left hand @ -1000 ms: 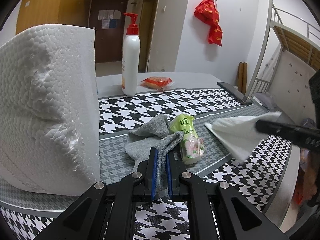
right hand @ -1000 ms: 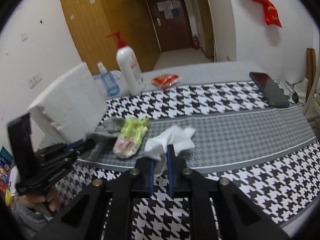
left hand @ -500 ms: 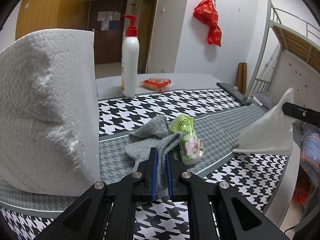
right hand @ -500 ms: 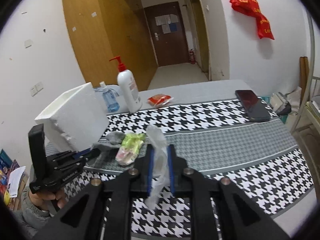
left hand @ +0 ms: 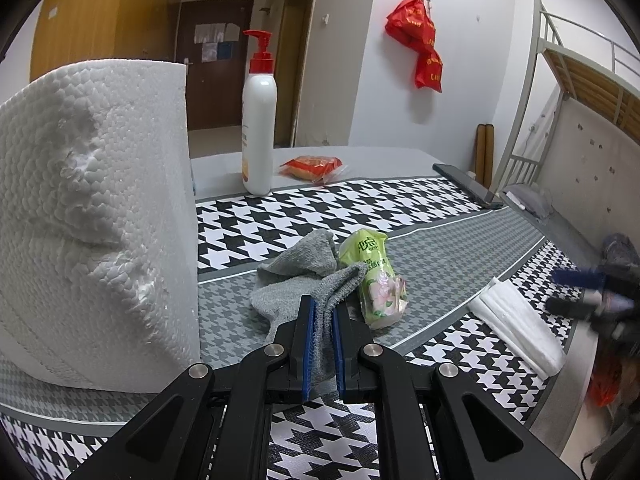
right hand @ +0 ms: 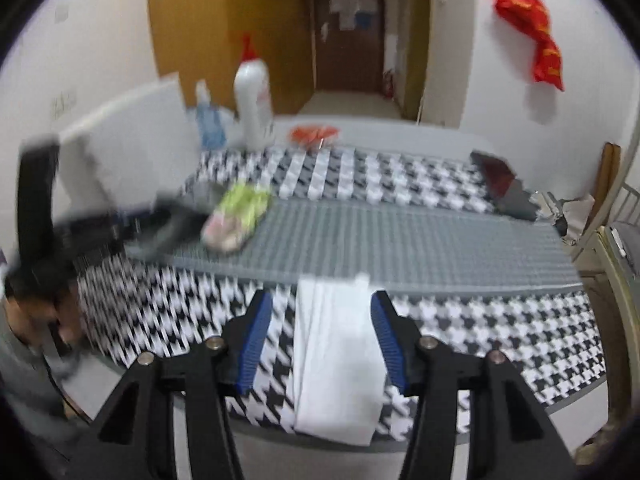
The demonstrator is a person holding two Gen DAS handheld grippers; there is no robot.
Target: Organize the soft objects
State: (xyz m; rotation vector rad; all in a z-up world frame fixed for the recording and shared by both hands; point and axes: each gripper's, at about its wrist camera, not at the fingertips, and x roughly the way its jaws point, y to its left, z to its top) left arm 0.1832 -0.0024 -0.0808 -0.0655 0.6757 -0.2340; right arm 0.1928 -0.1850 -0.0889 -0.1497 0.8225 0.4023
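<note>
My left gripper (left hand: 320, 310) is shut on a crumpled grey cloth (left hand: 308, 276) that lies on the houndstooth tablecloth (left hand: 432, 256). A green snack packet (left hand: 374, 276) lies right beside the cloth. A folded white cloth (right hand: 336, 356) lies flat at the table's front edge, also in the left wrist view (left hand: 516, 326). My right gripper (right hand: 320, 312) is open, its fingers on either side of the white cloth without holding it. It shows blurred at the right of the left wrist view (left hand: 588, 292).
A large white foam block (left hand: 92, 220) stands close on the left. A white pump bottle (left hand: 259, 120) and a red snack packet (left hand: 312, 166) stand at the back. A dark phone (left hand: 466, 186) lies at the far right. A small blue bottle (right hand: 208, 122) stands behind the block.
My right gripper carried the white cloth up, then set it down folded at the table's front edge and opened. My left gripper has stayed shut on the grey cloth.
</note>
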